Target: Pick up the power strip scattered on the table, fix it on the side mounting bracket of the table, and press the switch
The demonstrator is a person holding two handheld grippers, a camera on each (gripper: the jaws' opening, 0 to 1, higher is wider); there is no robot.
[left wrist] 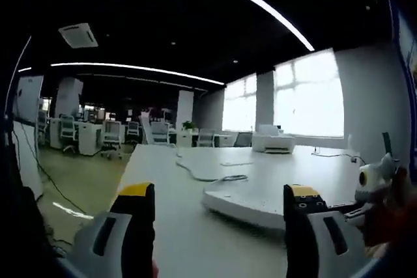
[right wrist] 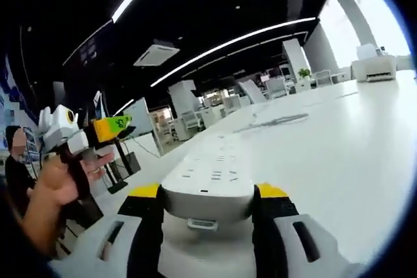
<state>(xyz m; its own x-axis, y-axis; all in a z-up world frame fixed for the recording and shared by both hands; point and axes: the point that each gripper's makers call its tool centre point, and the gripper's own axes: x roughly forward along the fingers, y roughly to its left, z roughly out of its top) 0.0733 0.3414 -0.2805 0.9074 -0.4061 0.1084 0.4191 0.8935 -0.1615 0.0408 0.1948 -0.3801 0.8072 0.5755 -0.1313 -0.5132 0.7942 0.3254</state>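
The right gripper (right wrist: 207, 209) at lower centre clamped the power strip's (right wrist: 212, 177) end for carrying; the left gripper (left wrist: 220, 216) gaped, empty, above the tabletop (left wrist: 195, 239).

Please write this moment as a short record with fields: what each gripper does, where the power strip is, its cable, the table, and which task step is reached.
left gripper: open, jaws wide apart, holding nothing, above the table
right gripper: shut on the power strip, jaws clamped on its near end
power strip: white, long, stretching away from the right gripper along the table
cable: white, lying in curves on the table
table: large, white
printer: white, at the far end of the table
task step: strip gripped; mounting on the bracket not yet done
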